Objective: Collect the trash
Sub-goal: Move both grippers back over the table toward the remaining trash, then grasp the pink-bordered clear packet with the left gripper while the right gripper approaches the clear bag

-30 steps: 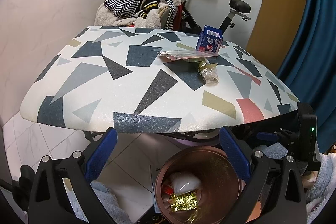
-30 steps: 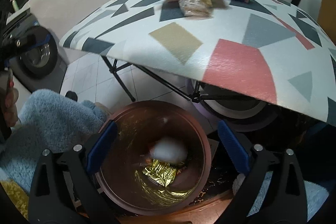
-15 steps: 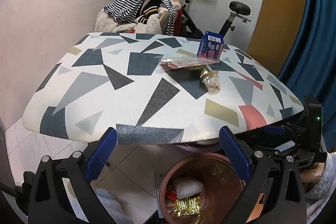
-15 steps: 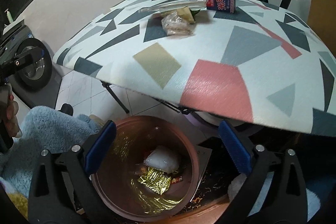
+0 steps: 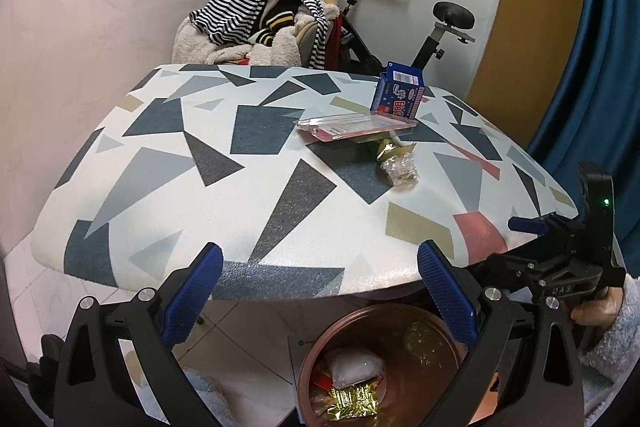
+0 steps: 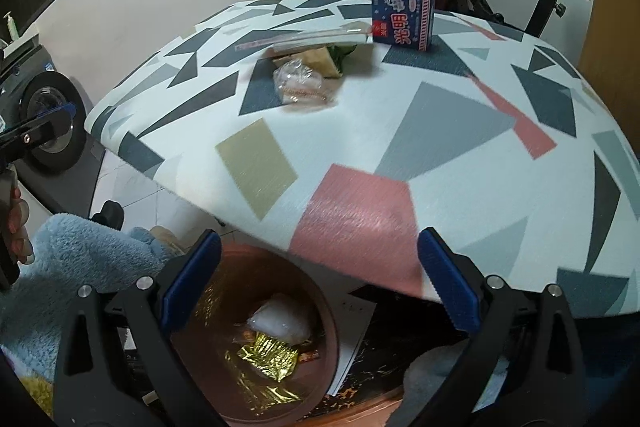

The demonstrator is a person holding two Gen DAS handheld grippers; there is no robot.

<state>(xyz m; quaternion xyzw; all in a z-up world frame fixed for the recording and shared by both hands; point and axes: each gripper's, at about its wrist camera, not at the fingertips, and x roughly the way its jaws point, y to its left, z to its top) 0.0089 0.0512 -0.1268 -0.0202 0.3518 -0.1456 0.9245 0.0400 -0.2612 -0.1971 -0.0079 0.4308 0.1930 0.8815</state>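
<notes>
**Both grippers empty, trash left on the table**

Left wrist view: the left gripper (image 5: 318, 291) is spread wide and pinches nothing, poised over the near edge of the patterned table (image 5: 160, 163); 3 pieces of trash lie together toward the far right: a crumpled clear wrapper (image 5: 399, 169), a flat pink-and-clear package (image 5: 356, 127) just behind it, and an upright blue carton (image 5: 398, 95) at the back; the copper bin (image 5: 344, 331) sits on the floor below, already holding a gold foil packet (image 5: 354, 398) and a white bag; the right gripper's body shows at the right edge.

Right wrist view: the right gripper (image 6: 318, 285) is likewise spread and empty; motion blur smears the tabletop and wrapper; what lies under the flat package cannot be made out.

Judging by looks, the wrapper is light, soft and crinkly, likely slippery; a pinch across its bunched middle should hold; the carton seems stiff and light, best taken across its narrow sides; whether it is empty is hidden.
</notes>
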